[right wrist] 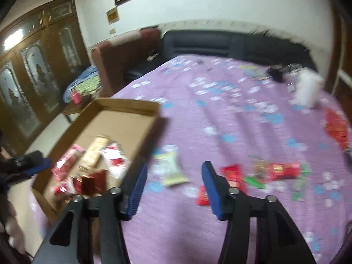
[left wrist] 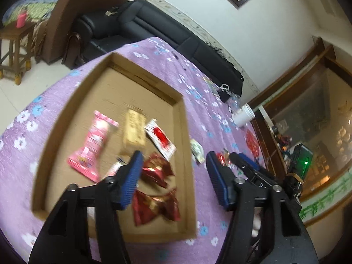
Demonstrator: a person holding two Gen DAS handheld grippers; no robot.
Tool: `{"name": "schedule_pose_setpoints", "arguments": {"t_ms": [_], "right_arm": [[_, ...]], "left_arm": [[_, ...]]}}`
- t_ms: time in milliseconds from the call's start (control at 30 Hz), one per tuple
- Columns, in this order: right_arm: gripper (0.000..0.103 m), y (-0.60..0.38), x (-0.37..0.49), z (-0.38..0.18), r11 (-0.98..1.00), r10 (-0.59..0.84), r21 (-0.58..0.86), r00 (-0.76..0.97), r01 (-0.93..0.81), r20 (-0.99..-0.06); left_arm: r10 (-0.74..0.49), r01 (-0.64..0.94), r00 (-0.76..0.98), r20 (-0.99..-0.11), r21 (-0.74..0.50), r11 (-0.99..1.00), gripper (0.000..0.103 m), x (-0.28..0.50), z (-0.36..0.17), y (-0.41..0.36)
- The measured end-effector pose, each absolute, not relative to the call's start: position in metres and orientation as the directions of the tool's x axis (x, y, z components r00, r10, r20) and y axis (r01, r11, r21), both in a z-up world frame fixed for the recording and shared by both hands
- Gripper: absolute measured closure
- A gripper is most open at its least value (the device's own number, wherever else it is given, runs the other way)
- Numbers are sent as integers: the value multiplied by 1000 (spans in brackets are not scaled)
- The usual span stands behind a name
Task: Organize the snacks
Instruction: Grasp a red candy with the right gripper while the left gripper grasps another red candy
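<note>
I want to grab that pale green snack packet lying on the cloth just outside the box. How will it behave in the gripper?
The green packet looks like a flat, sealed wrapper, so it is probably light and floppy. Lying flat on the soft purple cloth, it may slide or bunch the fabric when pinched. The right gripper is open, wide enough to span it.

A shallow cardboard box lay on the cloth-covered table, and inside it a long packet lay to the left, a bar beside it in the middle, a flat sachet to the right, and two crinkled wrappers nearer the camera. Outside the box's right wall, on the cloth, lay a small packet, and further right a cluster of snack packets sat together, well apart from the box. Behind the table stood a sofa, with a cup near the table's far right edge.
</note>
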State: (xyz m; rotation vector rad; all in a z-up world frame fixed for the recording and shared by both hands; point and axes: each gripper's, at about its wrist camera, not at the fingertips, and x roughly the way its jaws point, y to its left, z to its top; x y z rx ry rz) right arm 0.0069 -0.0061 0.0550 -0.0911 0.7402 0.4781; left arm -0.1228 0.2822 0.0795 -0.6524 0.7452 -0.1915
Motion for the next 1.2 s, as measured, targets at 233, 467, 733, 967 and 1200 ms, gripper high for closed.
{"name": "schedule_pose_setpoints", "arguments": {"t_ms": [233, 467, 733, 967, 1200], "right_arm": [[37, -77, -6, 55, 940, 286, 33, 732, -339, -619], [37, -134, 3, 43, 952, 300, 158, 705, -262, -643], [36, -130, 13, 26, 922, 383, 244, 622, -301, -683], [37, -80, 48, 14, 907, 392, 208, 554, -366, -735], [81, -57, 77, -7, 923, 334, 164, 513, -347, -791]], "left_arm": [[-424, 23, 691, -586, -568, 823, 42, -126, 86, 230], [-469, 136, 621, -628, -503, 854, 42, -126, 79, 169], [-490, 257, 523, -697, -419, 871, 42, -123, 58, 106], [-505, 295, 476, -720, -410, 863, 42, -121, 48, 92], [-481, 286, 497, -722, -387, 877, 42, -116, 51, 102]]}}
